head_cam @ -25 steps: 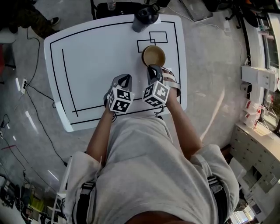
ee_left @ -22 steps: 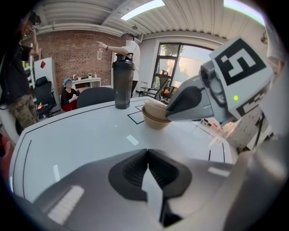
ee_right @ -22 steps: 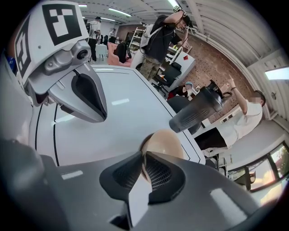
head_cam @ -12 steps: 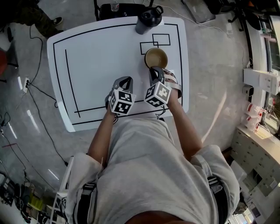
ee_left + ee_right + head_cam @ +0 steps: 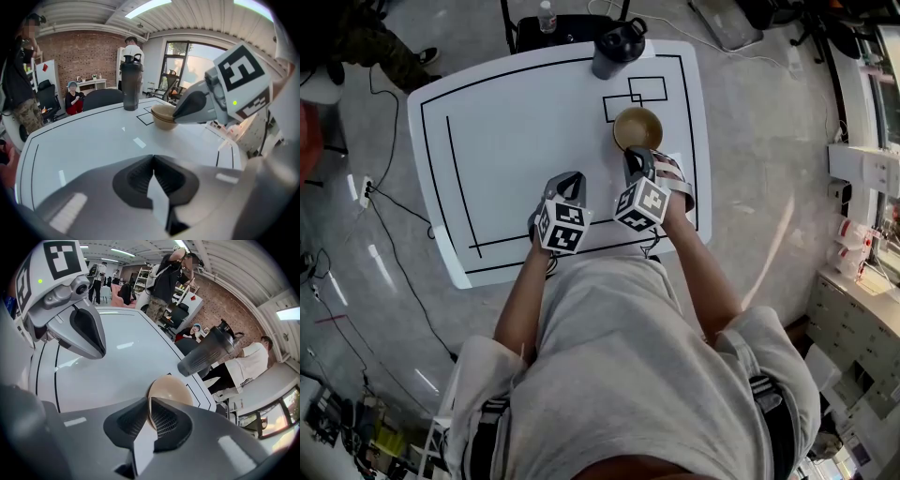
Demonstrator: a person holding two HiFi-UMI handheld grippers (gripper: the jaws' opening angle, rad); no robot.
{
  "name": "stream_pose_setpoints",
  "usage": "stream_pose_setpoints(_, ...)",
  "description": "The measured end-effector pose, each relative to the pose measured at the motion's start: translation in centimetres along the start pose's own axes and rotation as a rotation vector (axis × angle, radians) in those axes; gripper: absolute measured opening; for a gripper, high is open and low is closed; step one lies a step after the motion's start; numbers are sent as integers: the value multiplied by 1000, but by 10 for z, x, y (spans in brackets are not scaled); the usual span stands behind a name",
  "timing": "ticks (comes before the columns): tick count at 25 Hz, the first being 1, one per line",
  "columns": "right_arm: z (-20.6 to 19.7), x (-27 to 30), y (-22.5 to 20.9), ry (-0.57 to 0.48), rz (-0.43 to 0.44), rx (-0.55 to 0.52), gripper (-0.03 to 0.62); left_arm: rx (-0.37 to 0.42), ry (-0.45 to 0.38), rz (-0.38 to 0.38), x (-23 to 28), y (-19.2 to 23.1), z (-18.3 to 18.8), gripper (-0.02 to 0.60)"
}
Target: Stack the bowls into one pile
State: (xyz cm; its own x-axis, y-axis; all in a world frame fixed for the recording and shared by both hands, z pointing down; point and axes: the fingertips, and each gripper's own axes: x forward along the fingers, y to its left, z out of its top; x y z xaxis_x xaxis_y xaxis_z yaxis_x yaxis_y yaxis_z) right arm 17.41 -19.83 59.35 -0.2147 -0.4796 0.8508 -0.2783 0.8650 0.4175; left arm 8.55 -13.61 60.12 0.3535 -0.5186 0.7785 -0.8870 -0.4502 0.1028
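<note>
White table [image 5: 534,122] is noted with the tan bowl [image 5: 637,128] at its far right, just beyond the right gripper [image 5: 636,157], and the bowl is judged light, rigid and smooth, best pinched at the rim, both that and the left gripper [image 5: 568,180] being pressed together, empty.

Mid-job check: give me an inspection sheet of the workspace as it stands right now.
Surface: white table with black line markings.
Job's things: tan bowls on the drawn rectangles, apparently nested; count unclear.
Clutter: dark shaker bottle at the far edge.
Grippers: left gripper shut, empty; right gripper shut, tip close by the bowls, contact unclear.
Cables: black cables on the floor left of the table.
Surroundings: people standing and seated, brick wall.
</note>
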Motion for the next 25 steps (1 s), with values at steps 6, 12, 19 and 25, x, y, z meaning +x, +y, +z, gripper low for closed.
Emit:
stream_pose_setpoints(6,-1,1,-1,4,-10,38,28,13,0,-5,-3,-2,0,3)
stream_pose_setpoints(12,-3,-3,-1,21,-16,61,54,21,-1,-9,-12,-5,-3,3)
stream_pose_setpoints(19,4,-12,4,8,-53,86,55,13,-25,-14,-21,-3,-7,3)
stream_pose_setpoints(25,25,-33,10,-50,-114,126,28,1,-95,43,-50,8,-3,3)
